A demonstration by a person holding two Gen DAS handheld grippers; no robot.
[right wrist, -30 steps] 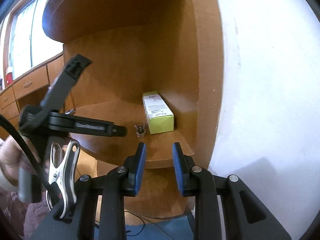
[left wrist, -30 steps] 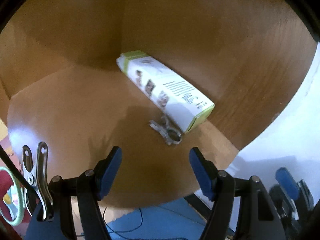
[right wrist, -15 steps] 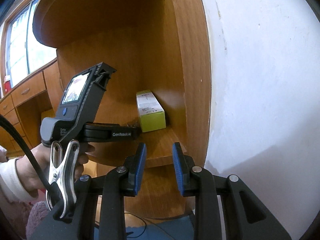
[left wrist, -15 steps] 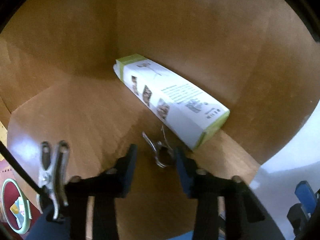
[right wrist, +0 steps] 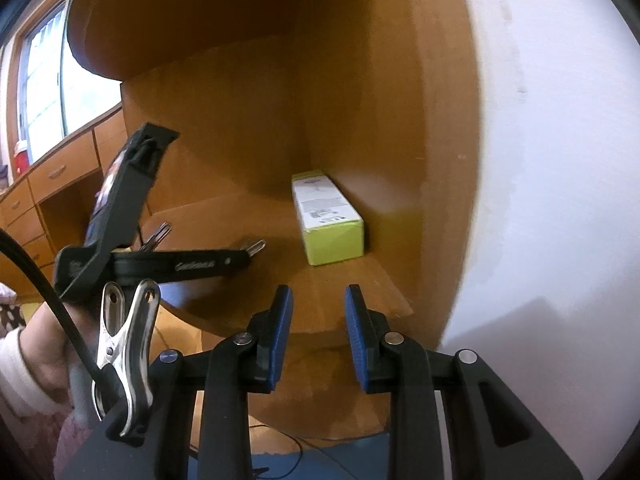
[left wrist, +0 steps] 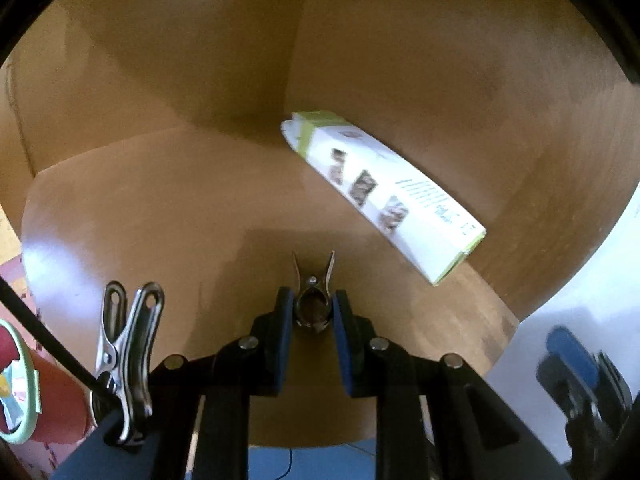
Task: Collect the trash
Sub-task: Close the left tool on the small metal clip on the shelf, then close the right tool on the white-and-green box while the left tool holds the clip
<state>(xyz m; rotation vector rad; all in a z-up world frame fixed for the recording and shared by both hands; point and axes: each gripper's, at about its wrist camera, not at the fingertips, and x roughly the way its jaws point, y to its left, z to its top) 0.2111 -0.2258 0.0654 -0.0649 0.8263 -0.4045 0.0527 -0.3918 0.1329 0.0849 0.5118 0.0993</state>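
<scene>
A small metal clip [left wrist: 313,280] sits between the blue pads of my left gripper [left wrist: 312,293], which is shut on it just above the wooden shelf [left wrist: 140,220]. In the right wrist view the left gripper [right wrist: 245,255] reaches in from the left, and the clip's [right wrist: 256,246] tip sticks out past its fingers. A long white and green carton [left wrist: 384,196] lies along the shelf's right wall, also visible as the carton [right wrist: 326,216] from its green end. My right gripper [right wrist: 318,300] hangs in front of the shelf edge, open with nothing between its fingers.
A white wall [right wrist: 540,200] bounds the shelf unit on the right. Wooden drawers [right wrist: 48,184] and a window stand at the left. A hand [right wrist: 44,344] holds the left gripper. Below the shelf are a blue floor and a thin cable [right wrist: 288,444].
My left gripper moved in over the shelf and closed on the metal clip, which now points straight ahead between the pads. The right gripper shifted slightly and stayed open.
</scene>
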